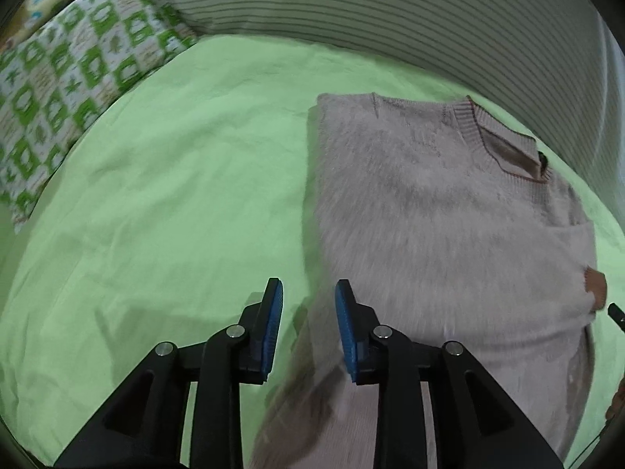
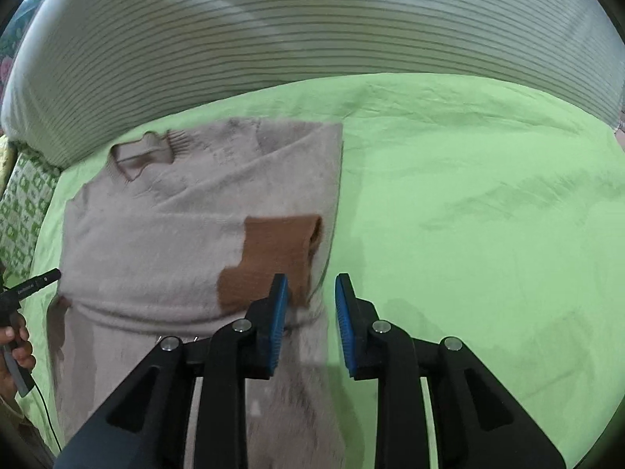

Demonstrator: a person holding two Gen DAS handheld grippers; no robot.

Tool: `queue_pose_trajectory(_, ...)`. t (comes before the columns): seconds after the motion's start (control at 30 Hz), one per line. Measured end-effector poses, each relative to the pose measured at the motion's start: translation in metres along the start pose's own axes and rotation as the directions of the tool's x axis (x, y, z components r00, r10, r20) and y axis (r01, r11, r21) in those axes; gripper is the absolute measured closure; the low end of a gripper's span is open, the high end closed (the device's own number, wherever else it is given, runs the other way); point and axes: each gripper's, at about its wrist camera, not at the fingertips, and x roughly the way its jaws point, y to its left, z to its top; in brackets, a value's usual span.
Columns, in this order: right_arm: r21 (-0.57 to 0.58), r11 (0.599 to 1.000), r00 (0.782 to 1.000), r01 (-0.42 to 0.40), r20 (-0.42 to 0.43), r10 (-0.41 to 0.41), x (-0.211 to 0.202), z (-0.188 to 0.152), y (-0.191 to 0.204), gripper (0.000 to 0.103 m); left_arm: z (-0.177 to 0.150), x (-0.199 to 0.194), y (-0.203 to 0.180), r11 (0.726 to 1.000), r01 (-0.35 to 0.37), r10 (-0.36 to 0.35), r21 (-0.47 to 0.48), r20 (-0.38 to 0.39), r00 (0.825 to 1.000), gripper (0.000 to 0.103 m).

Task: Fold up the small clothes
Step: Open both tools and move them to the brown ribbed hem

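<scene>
Pale pink sweater (image 1: 449, 211) lies flat on the green sheet (image 1: 175, 179), collar towards the striped cushion (image 1: 390, 19) at the back, sleeves folded in over the body. Brown cuff (image 2: 273, 258) of one sleeve rests on top, near the sweater's right edge. Left gripper (image 1: 308, 293) is above the sweater's left edge, jaws narrowly apart, nothing between the blue pads. Right gripper (image 2: 312, 285) is above the right edge by the brown cuff, jaws also a narrow gap, empty. Green-and-white patterned pillow (image 1: 70, 78) sits at far left. A hand (image 2: 13, 348) on the left gripper's handle shows in right wrist view
</scene>
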Motion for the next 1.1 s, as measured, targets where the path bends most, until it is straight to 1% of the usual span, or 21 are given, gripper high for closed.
queue_pose_trajectory(0.03,-0.003,1.0,1.0,0.0,-0.011,0.0,-0.003,-0.007,0.001,0.076,-0.006,-0.005,0.004,1.0,0.009,-0.009,-0.006,-0.006,1.0,0.075)
queue_pose_trajectory(0.1,-0.006,1.0,1.0,0.001,-0.024,-0.001,-0.008,-0.019,0.001,0.076,-0.022,-0.015,0.01,0.999,0.031,-0.032,-0.02,-0.022,0.999,0.07)
queue_pose_trajectory(0.17,0.007,1.0,0.999,0.004,-0.032,-0.004,-0.015,-0.033,0.0,0.076,-0.044,-0.025,0.015,0.999,0.036,-0.037,-0.016,-0.035,0.999,0.069)
queue_pose_trajectory(0.3,0.019,1.0,0.999,0.009,-0.052,-0.008,-0.03,-0.064,0.0,0.074,-0.081,-0.042,0.031,0.999,0.051,-0.052,-0.019,-0.073,0.996,0.06)
queue_pose_trajectory(0.33,0.019,1.0,0.998,0.01,-0.055,-0.009,-0.033,-0.069,-0.001,0.07,-0.09,-0.046,0.032,0.998,0.057,-0.059,-0.022,-0.084,0.995,0.06)
queue_pose_trajectory(0.4,0.02,1.0,0.998,0.013,-0.062,-0.012,-0.042,-0.085,-0.001,0.068,-0.11,-0.051,0.04,0.997,0.072,-0.076,-0.036,-0.107,0.991,0.057)
queue_pose_trajectory(0.53,0.045,0.999,0.998,0.013,-0.066,-0.01,-0.058,-0.111,-0.001,0.067,-0.147,-0.061,0.049,0.994,0.095,-0.101,-0.044,-0.143,0.985,0.057)
queue_pose_trajectory(0.63,0.049,0.999,0.998,0.013,-0.069,-0.01,-0.069,-0.127,0.002,0.067,-0.173,-0.072,0.053,0.991,0.12,-0.127,-0.055,-0.16,0.979,0.054)
queue_pose_trajectory(0.7,0.052,0.999,0.997,0.007,-0.073,-0.003,-0.077,-0.141,0.005,0.067,-0.188,-0.078,0.055,0.987,0.144,-0.153,-0.064,-0.17,0.973,0.054)
queue_pose_trajectory(0.73,0.053,0.999,0.997,0.006,-0.075,-0.002,-0.08,-0.147,0.006,0.067,-0.195,-0.081,0.056,0.987,0.149,-0.157,-0.06,-0.171,0.973,0.054)
queue_pose_trajectory(0.8,0.05,0.999,0.997,0.002,-0.081,0.002,-0.087,-0.161,0.008,0.067,-0.209,-0.088,0.055,0.986,0.16,-0.166,-0.049,-0.176,0.97,0.05)
queue_pose_trajectory(0.93,0.057,0.998,0.996,-0.006,-0.091,0.011,-0.101,-0.187,0.008,0.067,-0.237,-0.1,0.057,0.984,0.174,-0.176,-0.027,-0.192,0.966,0.05)
queue_pose_trajectory(1.1,0.089,0.996,0.995,-0.013,-0.102,0.022,-0.117,-0.217,0.003,0.067,-0.26,-0.109,0.063,0.981,0.193,-0.194,-0.025,-0.213,0.957,0.048)
